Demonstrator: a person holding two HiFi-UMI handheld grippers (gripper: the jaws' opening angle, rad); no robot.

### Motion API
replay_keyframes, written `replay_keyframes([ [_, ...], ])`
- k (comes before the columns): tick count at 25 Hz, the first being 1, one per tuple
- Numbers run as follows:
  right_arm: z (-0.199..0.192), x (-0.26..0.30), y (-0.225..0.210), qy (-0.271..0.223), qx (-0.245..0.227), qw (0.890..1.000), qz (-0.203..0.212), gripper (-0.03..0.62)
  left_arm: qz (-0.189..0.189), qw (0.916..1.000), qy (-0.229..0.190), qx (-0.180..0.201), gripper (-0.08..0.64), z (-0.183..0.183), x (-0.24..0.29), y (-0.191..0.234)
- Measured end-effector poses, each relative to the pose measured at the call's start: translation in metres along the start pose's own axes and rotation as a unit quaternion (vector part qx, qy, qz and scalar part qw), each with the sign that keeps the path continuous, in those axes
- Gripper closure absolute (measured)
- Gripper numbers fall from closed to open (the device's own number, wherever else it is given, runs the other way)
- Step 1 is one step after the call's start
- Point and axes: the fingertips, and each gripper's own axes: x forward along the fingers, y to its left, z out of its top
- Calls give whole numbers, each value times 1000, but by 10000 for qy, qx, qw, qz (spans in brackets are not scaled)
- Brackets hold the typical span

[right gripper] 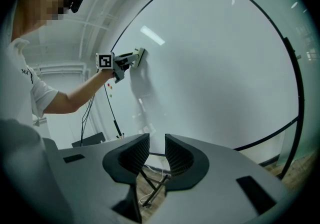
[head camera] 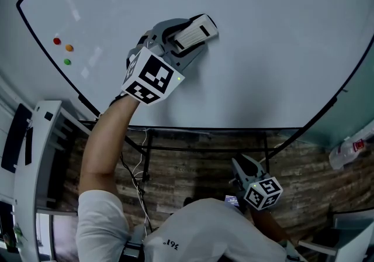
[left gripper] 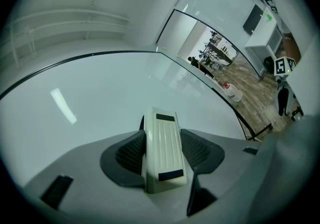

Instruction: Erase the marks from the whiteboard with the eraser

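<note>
The whiteboard [head camera: 263,50] fills the upper head view, and I see no pen marks on it. A cream eraser [head camera: 198,28] lies flat against the board, left of its middle. My left gripper [head camera: 188,37] is shut on it, and the eraser [left gripper: 161,153] sits lengthwise between the dark pads [left gripper: 131,152]. From the right gripper view the same eraser [right gripper: 138,56] presses on the board at arm's length. My right gripper [head camera: 241,167] hangs low below the board's bottom edge, its jaws [right gripper: 157,140] a narrow gap apart with nothing between them.
Red [head camera: 56,40], orange [head camera: 69,48] and green [head camera: 67,62] magnets sit at the board's left end. The black stand bars [head camera: 193,148] and cables [head camera: 140,185] run under the board over a wood floor. A bottle [head camera: 350,148] stands at right, white furniture [head camera: 35,155] at left.
</note>
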Motion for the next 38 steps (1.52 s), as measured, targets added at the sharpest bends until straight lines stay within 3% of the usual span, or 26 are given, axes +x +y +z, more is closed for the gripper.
replay_keyframes([
  [38,-10,-28,-11,11,166,9997,-154,480,-942,9937,600,-74,327,-48,34,-123],
])
